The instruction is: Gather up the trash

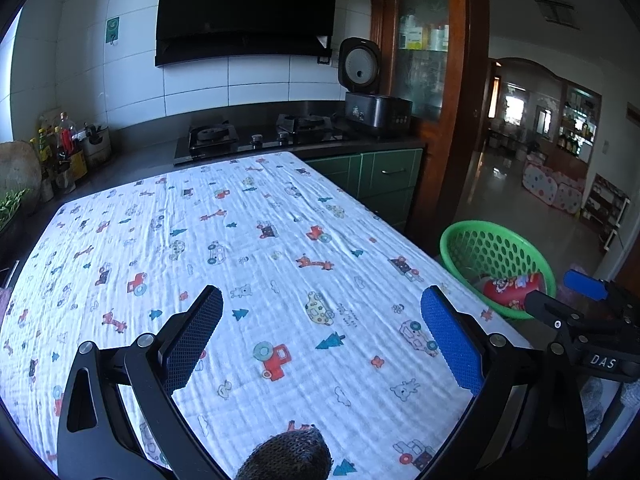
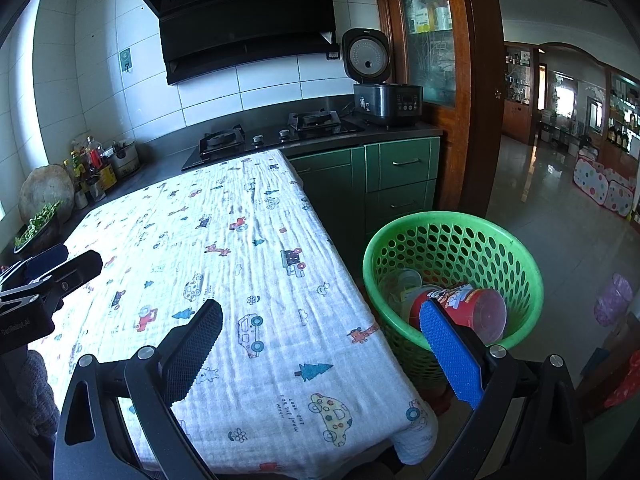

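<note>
Green perforated plastic basket [image 2: 452,248] holds red cylindrical can [image 2: 460,304].

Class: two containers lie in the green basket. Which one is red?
The cartoon-printed cup lying on its side; the clear plastic cup beside it has no colour.
</note>
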The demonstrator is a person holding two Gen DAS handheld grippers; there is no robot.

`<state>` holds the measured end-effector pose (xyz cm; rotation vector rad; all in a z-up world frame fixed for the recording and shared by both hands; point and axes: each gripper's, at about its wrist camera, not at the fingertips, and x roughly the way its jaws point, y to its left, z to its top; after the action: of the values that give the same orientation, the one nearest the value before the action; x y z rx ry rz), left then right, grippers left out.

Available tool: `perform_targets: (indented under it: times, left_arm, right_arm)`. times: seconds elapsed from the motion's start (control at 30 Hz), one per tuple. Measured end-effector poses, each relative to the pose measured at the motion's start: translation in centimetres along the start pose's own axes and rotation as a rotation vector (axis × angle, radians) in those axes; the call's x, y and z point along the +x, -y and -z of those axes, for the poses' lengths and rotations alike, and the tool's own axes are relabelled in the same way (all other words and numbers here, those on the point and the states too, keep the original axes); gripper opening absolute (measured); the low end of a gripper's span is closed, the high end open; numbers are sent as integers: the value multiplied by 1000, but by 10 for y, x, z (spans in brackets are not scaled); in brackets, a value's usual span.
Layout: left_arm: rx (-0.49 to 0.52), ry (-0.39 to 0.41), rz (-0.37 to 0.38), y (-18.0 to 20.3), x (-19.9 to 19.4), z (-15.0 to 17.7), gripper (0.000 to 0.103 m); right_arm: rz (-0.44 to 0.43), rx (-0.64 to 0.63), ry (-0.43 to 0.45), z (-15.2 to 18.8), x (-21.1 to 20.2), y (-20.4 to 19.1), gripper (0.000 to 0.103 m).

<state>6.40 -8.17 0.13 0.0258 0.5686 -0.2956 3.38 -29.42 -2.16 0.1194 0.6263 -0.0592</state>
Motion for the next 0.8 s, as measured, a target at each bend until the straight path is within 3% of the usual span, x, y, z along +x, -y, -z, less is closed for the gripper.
perform_targets:
  times: [0.8]
  left_arm:
    - [2, -5, -14, 0, 2, 2, 98]
  right_arm:
    - [0, 0, -2, 0, 1, 2, 96]
